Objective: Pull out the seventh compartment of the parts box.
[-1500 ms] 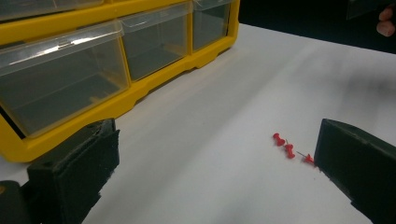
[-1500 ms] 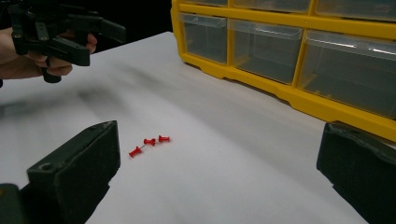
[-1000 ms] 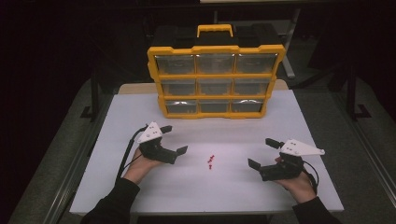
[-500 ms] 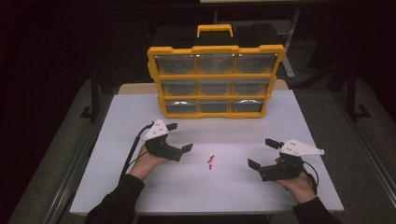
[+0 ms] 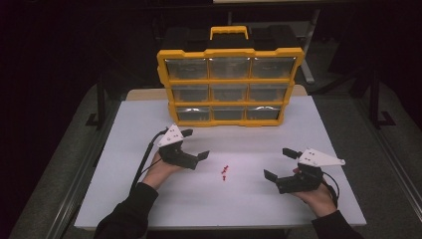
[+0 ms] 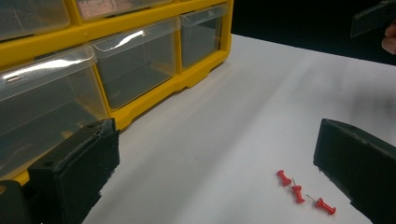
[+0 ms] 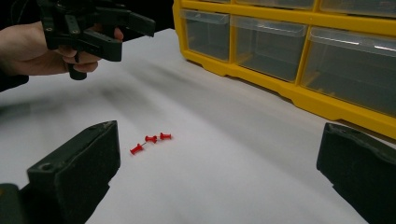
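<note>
At the left of the high view, the left gripper (image 5: pixel 195 144) is held above the white table (image 5: pixel 149 119), its jaws spread wide with nothing between them. In the left gripper view, the same jaws are seen far apart, and the red push pins (image 6: pixel 301 191) are seen lying on the table close to the jaw at the right of that view, untouched. In the middle of the table, between the two grippers, the push pins (image 5: pixel 225 172) are found in a small cluster, nearer to the left gripper. Behind them, a yellow drawer cabinet (image 5: pixel 230 84) is stood upright at the far side of the table, its clear drawers shut. At the right, the right gripper (image 5: pixel 281 163) is held low over the table, its jaws also opened wide and empty, well apart from the pins.
</note>
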